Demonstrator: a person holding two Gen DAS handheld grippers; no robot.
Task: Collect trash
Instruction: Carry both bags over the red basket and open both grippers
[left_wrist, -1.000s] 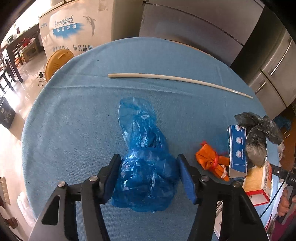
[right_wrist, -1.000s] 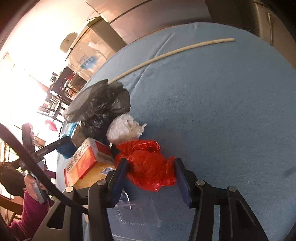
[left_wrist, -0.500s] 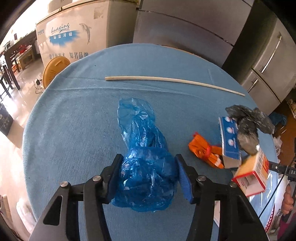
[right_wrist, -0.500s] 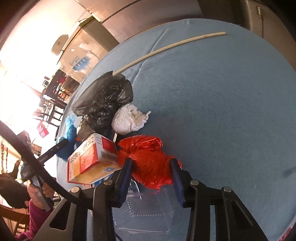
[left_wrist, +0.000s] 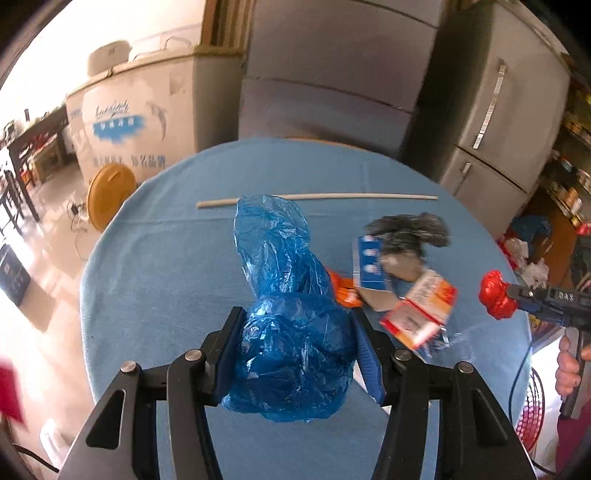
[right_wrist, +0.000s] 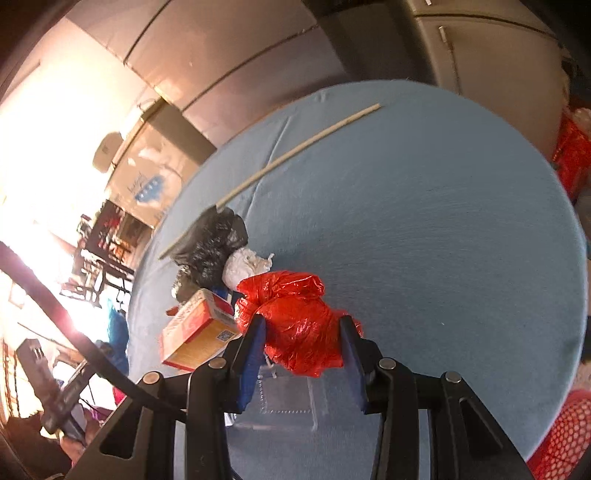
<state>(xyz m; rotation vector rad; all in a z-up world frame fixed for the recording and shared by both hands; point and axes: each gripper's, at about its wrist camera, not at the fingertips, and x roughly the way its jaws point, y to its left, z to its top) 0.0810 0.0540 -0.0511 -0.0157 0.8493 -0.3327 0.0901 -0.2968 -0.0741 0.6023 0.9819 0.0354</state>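
A crumpled blue plastic bag (left_wrist: 291, 332) hangs above the round blue-clothed table (left_wrist: 166, 258), and my left gripper (left_wrist: 295, 354) is shut on its bulky lower part. Its loose top stands up past the fingertips. My right gripper (right_wrist: 301, 347) is shut on a crumpled red plastic bag (right_wrist: 295, 317), held clear of the table (right_wrist: 424, 221). In the left wrist view the red bag (left_wrist: 496, 295) shows at the far right on the other gripper's tip, with a hand on the handle below.
On the table lie a long white stick (left_wrist: 317, 199), a black bag (left_wrist: 410, 229), a blue-white box (left_wrist: 369, 266), an orange wrapper (left_wrist: 345, 291), an orange box (left_wrist: 421, 310), a white wad (right_wrist: 243, 266) and a clear plastic tray (right_wrist: 288, 398). A red mesh basket (right_wrist: 565, 435) stands off the table's edge.
Both grippers closed tighter on their bags and rose with them. The table now looks smaller and farther below. The blue bag's tail came off the cloth.
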